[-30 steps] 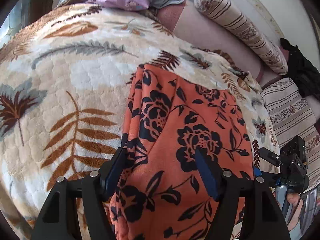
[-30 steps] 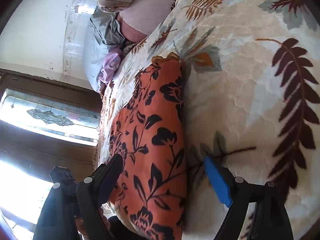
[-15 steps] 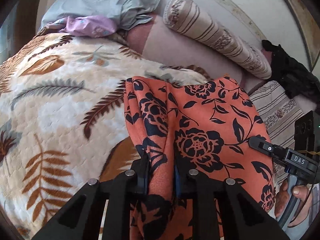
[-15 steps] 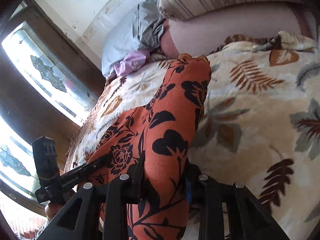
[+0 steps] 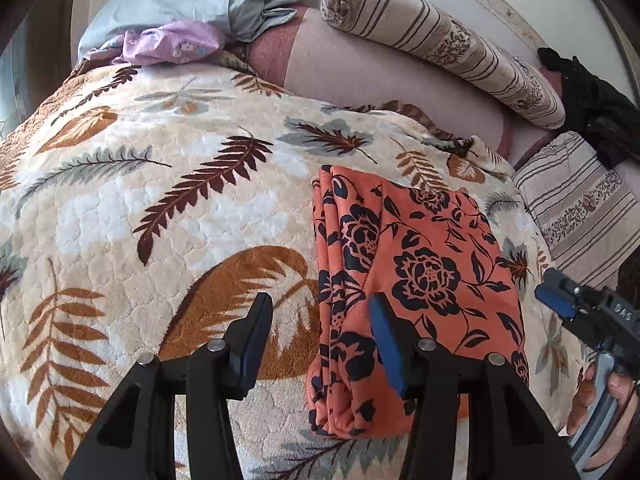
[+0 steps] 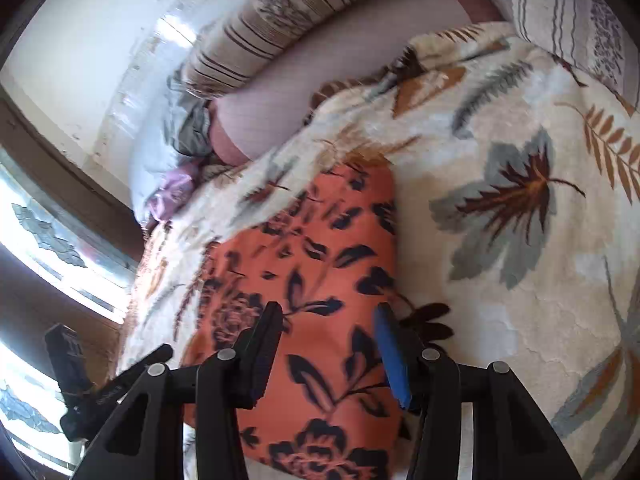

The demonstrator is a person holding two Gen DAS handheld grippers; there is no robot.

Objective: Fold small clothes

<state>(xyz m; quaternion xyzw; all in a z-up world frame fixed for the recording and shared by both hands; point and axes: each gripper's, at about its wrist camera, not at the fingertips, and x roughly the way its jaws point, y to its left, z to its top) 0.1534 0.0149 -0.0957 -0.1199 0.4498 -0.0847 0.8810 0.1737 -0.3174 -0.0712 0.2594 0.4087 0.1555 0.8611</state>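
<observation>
A leaf-patterned blanket (image 5: 160,208) covers the bed, giving a flat folding surface. The orange floral garment (image 5: 416,272) lies folded at lower right, released. The left gripper (image 5: 316,336) and right gripper (image 6: 328,344) have just been opening; both gape with nothing clamped.

Left wrist cam: close above leaf-print blanket (image 5: 168,200), tilted steeply down, facing headboard-side striped bolster (image 5: 436,40). Right wrist cam: same closeness, rolled, blurred, facing bolster (image 6: 288,24) and window (image 6: 44,236) at left. Shared: orange floral garment (image 5: 420,272) (image 6: 320,280), blanket (image 6: 520,280), lilac cloth (image 5: 172,42) (image 6: 172,190). Each cam catching other gripper at frame edge: right gripper (image 5: 560,300), left gripper (image 6: 132,372).
</observation>
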